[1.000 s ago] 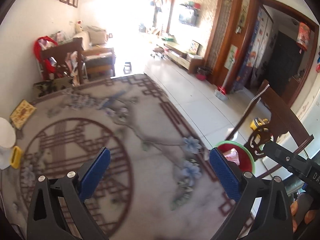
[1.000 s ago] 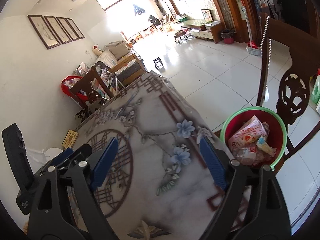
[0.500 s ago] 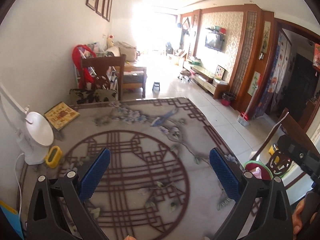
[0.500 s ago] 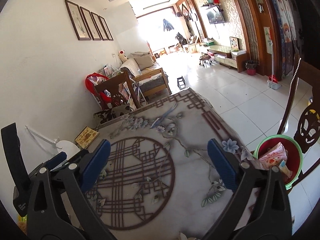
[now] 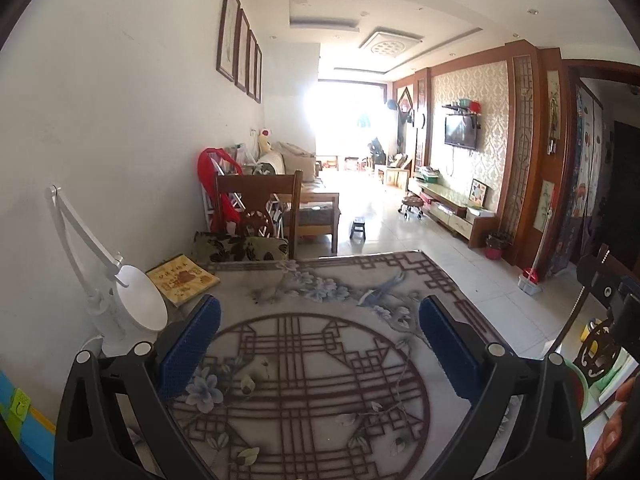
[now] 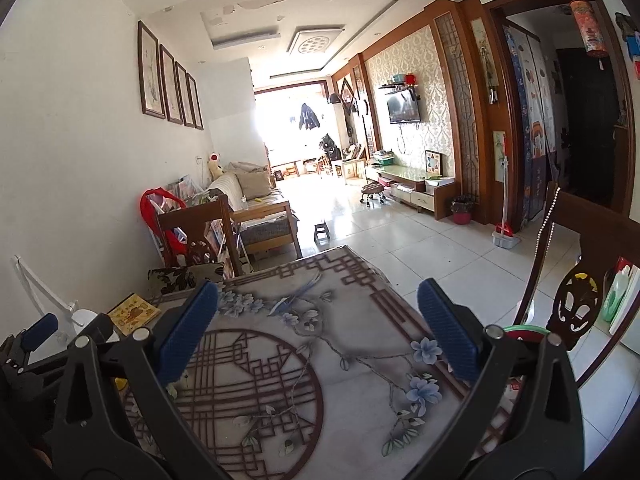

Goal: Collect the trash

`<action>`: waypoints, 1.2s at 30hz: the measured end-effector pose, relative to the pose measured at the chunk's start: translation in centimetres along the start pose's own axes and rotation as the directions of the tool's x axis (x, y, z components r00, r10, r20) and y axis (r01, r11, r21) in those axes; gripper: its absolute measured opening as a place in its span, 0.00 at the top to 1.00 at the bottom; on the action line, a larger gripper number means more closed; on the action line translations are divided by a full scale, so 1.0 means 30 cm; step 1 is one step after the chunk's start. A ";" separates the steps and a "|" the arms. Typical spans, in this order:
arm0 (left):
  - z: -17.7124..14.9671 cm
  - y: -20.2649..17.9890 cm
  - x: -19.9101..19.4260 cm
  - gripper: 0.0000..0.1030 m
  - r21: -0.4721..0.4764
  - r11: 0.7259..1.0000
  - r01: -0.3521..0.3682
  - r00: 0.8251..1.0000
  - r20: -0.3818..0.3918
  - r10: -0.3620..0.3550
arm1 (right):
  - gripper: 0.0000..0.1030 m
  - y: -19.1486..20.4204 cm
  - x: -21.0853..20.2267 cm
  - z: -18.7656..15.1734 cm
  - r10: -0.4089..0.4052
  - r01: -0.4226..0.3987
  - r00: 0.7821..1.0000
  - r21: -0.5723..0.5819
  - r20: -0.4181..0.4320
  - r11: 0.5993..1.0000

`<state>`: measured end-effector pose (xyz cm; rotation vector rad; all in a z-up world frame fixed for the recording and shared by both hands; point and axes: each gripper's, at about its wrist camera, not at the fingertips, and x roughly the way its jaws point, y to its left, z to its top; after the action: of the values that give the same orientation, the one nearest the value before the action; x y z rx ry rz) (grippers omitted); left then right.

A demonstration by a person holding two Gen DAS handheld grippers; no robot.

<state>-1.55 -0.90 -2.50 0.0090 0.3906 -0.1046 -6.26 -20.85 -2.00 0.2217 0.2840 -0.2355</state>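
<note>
The long room runs away toward a bright window, and nearest us the table [image 5: 320, 360] with its patterned cloth fills the foreground, its top bare of any litter as far as both views show. Along its left edge stand a white desk lamp [image 5: 132, 304] and a yellow book [image 5: 182, 280] at the far left corner; a wooden chair [image 5: 256, 204] sits against the far edge. Off the right edge, low on the floor beside a carved chair [image 6: 576, 304], the green-rimmed red bin [image 6: 524, 330] shows only a sliver of rim, the trash inside mostly hidden behind the right claw. The left gripper [image 5: 320, 344] hangs over the near half of the table with jaws wide and nothing between them. The right gripper [image 6: 318, 332] has just been opening and stands equally wide and empty. I judge a drop into the bin finished and the search for another piece begun; none is visible, so the next move calls for scanning the table and floor. The tiled floor to the right lies open, while the lamp crowds the left edge.
</note>
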 end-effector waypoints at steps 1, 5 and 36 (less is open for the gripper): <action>-0.003 0.015 -0.006 0.08 -0.014 1.000 0.020 1.000 -0.002 -0.020 | 0.04 0.009 0.005 -0.002 -0.003 0.003 1.000 -0.004 -0.006 1.000; -0.007 0.055 0.000 0.08 -0.070 0.995 0.074 0.995 -0.059 -0.078 | 0.04 0.047 0.024 -0.006 -0.006 0.006 1.000 -0.027 -0.027 1.000; -0.131 0.216 0.238 0.08 -0.193 0.974 0.116 0.951 -0.262 -0.165 | 0.04 0.192 0.141 -0.080 -0.165 0.147 0.972 -0.113 -0.170 0.983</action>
<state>4.20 4.96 -8.91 -0.1805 0.6801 -0.2111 -1.43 -15.62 -4.47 0.1218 0.4917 -0.3572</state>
